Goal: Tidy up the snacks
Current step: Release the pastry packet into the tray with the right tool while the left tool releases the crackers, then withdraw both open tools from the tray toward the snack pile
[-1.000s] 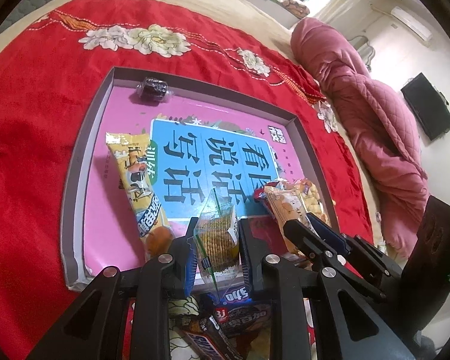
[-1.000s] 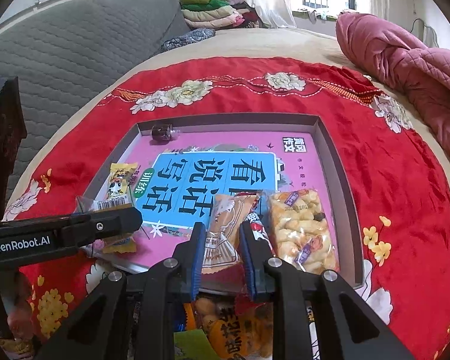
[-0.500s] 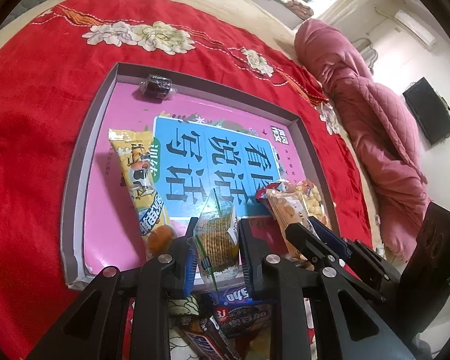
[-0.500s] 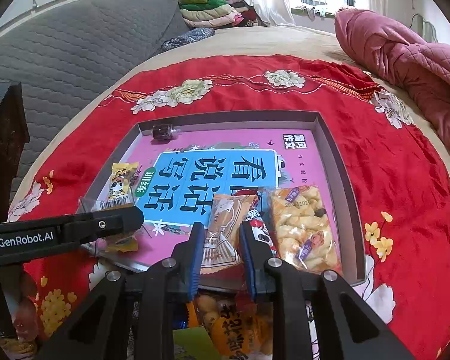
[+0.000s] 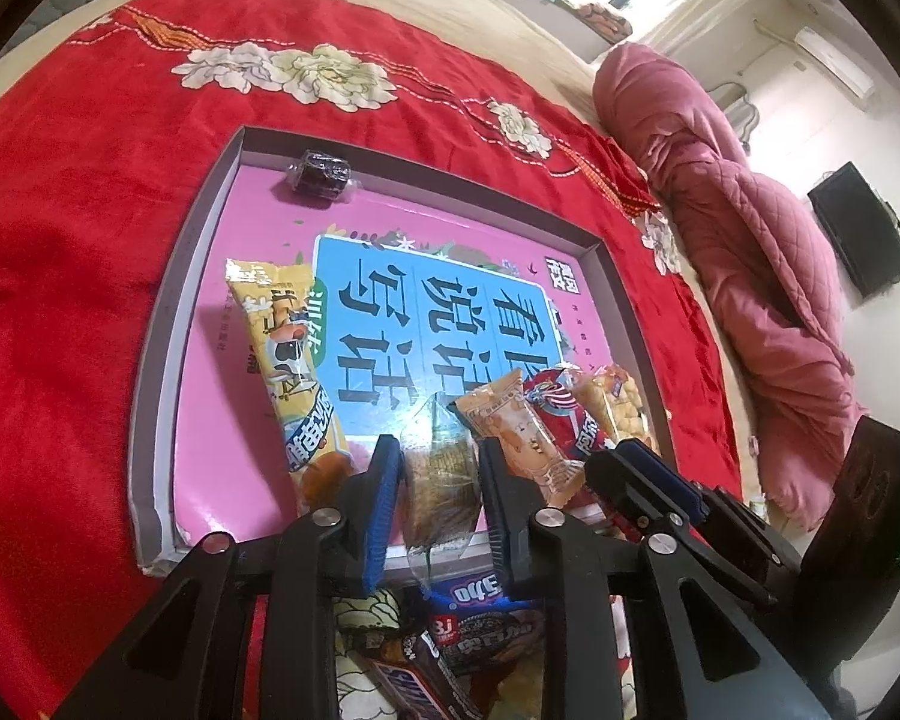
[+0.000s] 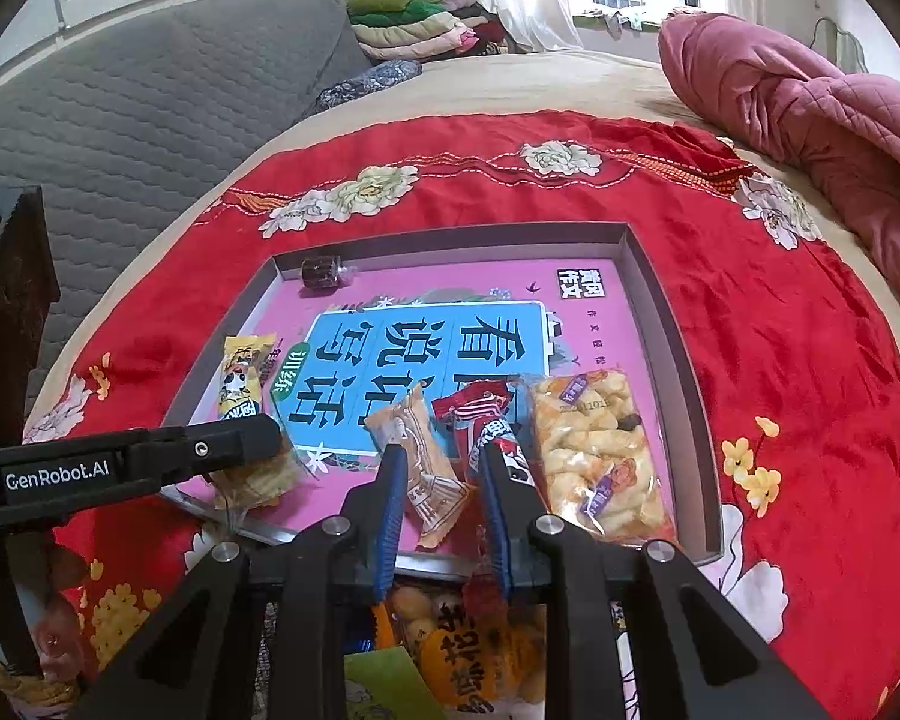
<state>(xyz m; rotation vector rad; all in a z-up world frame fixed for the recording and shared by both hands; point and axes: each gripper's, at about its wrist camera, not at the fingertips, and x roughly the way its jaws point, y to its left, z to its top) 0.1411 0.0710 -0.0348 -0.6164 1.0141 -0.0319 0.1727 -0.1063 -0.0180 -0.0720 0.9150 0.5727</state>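
Observation:
A shallow grey-rimmed box (image 5: 168,300) (image 6: 648,276) with a pink and blue printed floor lies on a red flowered cloth. My left gripper (image 5: 441,483) is shut on a clear cracker packet (image 5: 438,474) at the box's near edge; the packet also shows in the right wrist view (image 6: 258,480). My right gripper (image 6: 441,480) is open around a tan snack packet (image 6: 420,456) that lies in the box. Beside it lie a red packet (image 6: 480,414) and a clear bag of puffed snacks (image 6: 594,450). A long yellow packet (image 5: 288,360) lies at the left. A dark wrapped sweet (image 5: 321,174) sits in the far corner.
Loose snack packets (image 5: 468,648) (image 6: 468,648) lie on the cloth under both grippers, in front of the box. A pink quilt (image 5: 750,252) is bunched at the right. A grey sofa back (image 6: 150,102) stands at the left, with folded clothes (image 6: 426,24) behind.
My left gripper has moved forward and lowered the cracker packet toward the box floor. My right gripper's jaws have spread apart around the tan packet.

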